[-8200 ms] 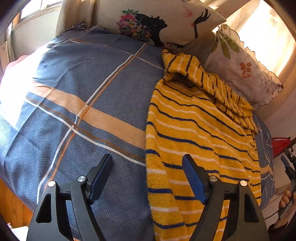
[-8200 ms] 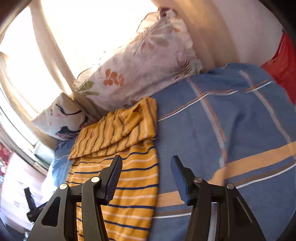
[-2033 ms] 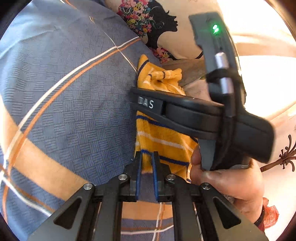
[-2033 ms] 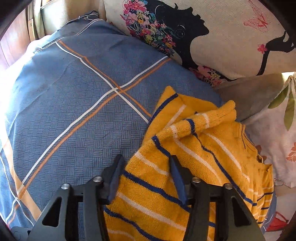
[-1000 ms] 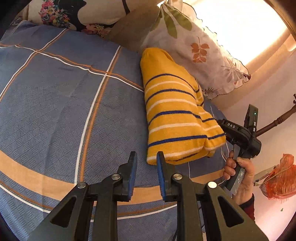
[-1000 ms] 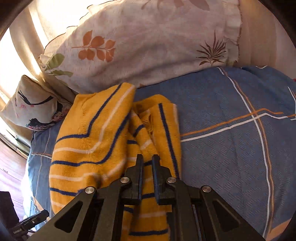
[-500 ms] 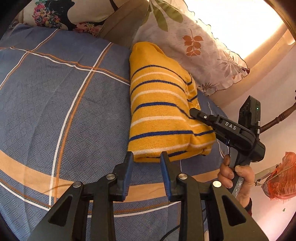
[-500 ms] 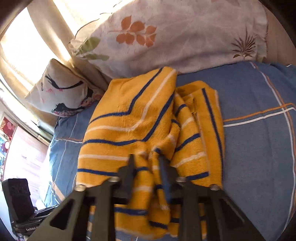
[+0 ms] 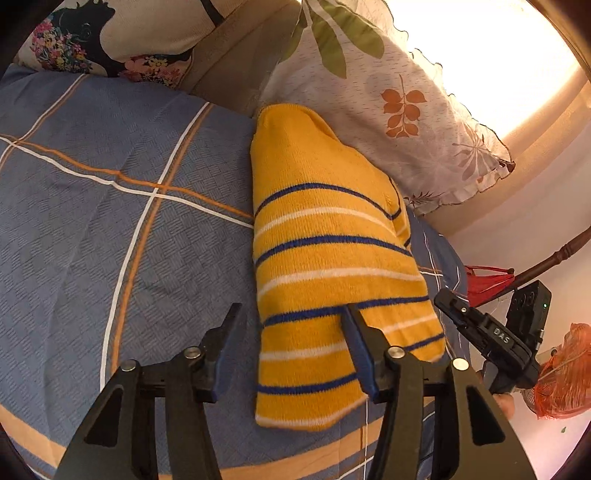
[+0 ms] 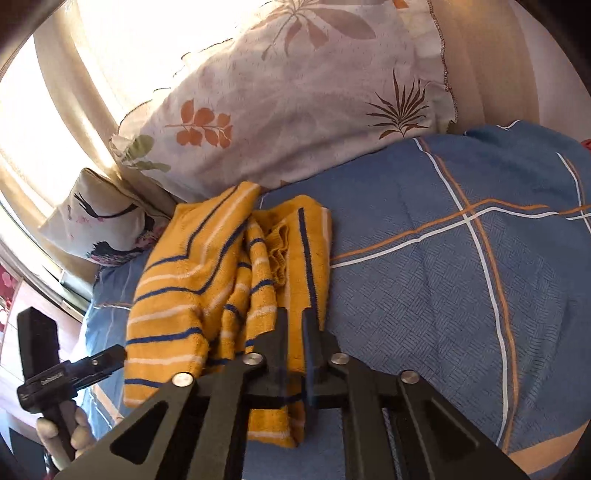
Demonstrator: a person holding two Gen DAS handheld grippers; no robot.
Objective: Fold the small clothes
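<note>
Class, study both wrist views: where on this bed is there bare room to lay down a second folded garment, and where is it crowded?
Bare room: the blue plaid bedspread on the open side of the yellow striped sweater, away from the pillows; the right wrist view shows another bare stretch. Crowded: the head end, where the sweater presses against the leaf-print pillow, beside the floral silhouette pillow.

Blue plaid bed point(image 9: 110, 229): yellow sweater point(image 9: 332, 258), pillows point(image 9: 388, 92)

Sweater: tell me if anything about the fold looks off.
From the left it looks neat. On the right side the sweater is bunched: loose layers stick out unevenly, and the right claw pinches one edge. The left claw is open.
</note>
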